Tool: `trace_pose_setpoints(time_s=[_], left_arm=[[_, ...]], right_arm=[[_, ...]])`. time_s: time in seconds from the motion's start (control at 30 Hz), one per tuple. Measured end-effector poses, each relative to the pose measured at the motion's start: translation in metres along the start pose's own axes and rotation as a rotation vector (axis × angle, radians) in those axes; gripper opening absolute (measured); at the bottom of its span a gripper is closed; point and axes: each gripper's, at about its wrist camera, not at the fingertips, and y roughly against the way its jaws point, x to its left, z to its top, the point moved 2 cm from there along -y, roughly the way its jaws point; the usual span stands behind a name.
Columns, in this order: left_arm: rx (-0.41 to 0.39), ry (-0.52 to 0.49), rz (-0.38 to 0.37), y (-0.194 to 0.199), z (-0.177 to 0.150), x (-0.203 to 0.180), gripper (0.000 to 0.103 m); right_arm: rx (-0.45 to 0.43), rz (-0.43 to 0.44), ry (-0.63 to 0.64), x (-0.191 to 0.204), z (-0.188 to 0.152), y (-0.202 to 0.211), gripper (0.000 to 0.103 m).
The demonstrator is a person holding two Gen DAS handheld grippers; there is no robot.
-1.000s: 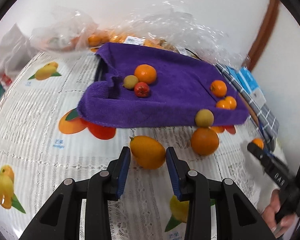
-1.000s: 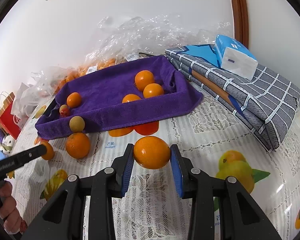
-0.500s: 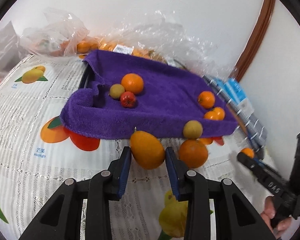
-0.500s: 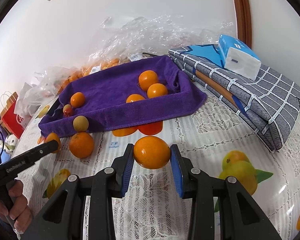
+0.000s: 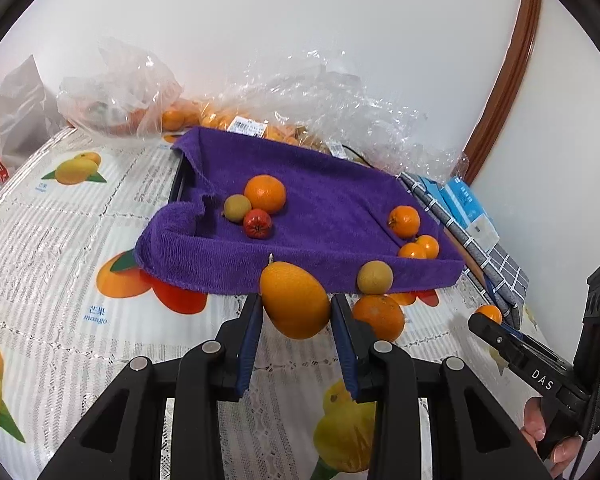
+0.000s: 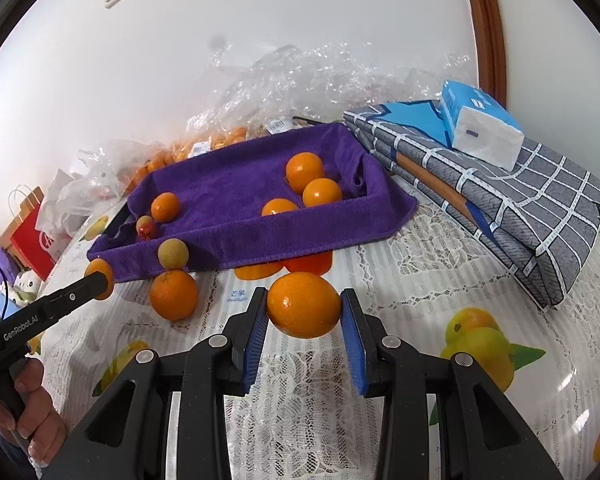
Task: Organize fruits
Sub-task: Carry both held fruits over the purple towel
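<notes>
My left gripper (image 5: 296, 305) is shut on an oval yellow-orange fruit (image 5: 294, 308), just in front of the purple towel-lined tray (image 5: 332, 200). My right gripper (image 6: 303, 300) is shut on a round orange (image 6: 303, 305), in front of the same tray (image 6: 228, 184). Inside the tray lie an orange (image 5: 265, 193), a small tan fruit (image 5: 237, 207), a small red fruit (image 5: 257, 223) and three small oranges at the right end (image 5: 404, 221). On the tablecloth against the tray's near wall sit a tan fruit (image 5: 375, 277) and an orange (image 5: 379, 316).
Clear plastic bags holding more oranges (image 5: 300, 96) lie against the wall behind the tray. A folded grey checked cloth (image 6: 520, 192) with a blue tissue pack (image 6: 480, 128) lies right of it. A red paper bag (image 6: 32, 236) stands far left. The tablecloth (image 5: 60, 240) has printed fruit.
The left gripper's pads have closed onto the oval fruit, which lay loose between them, and the gripper has tipped up toward the tray. The right gripper has kept still with its orange.
</notes>
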Motion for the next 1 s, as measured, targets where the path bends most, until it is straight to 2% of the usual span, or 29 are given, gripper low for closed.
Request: trace_pose_setpoints(time_s=[0.2,0.33,0.47,0.57,0.7,0.8,1.0], left_arm=[[-0.020,0.012,-0.018,0.005,0.001,0.001,0.033],[-0.051,0.005,0.002,0.011,0.002,0.000,0.033],[-0.059,0.038,-0.003,0.015,0.009,0.007,0.033],[-0.048,0.069,0.002,0.016,0.019,0.015,0.033],[-0.038,0.091,-0.042,0.013,0.043,0.017,0.033],[-0.030,0.081,-0.060,-0.003,0.060,0.010,0.033],[0.028,0.053,-0.064,-0.047,0.072,-0.004,0.033]], right_arm=[[-0.017,0.020,-0.002,0.000,0.000,0.004,0.036],[-0.023,0.029,-0.012,-0.002,0.000,0.005,0.036],[0.004,0.049,-0.022,-0.003,0.004,0.001,0.036],[-0.003,0.040,-0.006,0.000,0.018,0.001,0.036],[-0.034,0.052,0.025,0.008,0.048,0.001,0.036],[-0.048,0.073,0.049,0.015,0.073,-0.014,0.036],[-0.020,0.056,0.078,0.021,0.097,-0.058,0.036]])
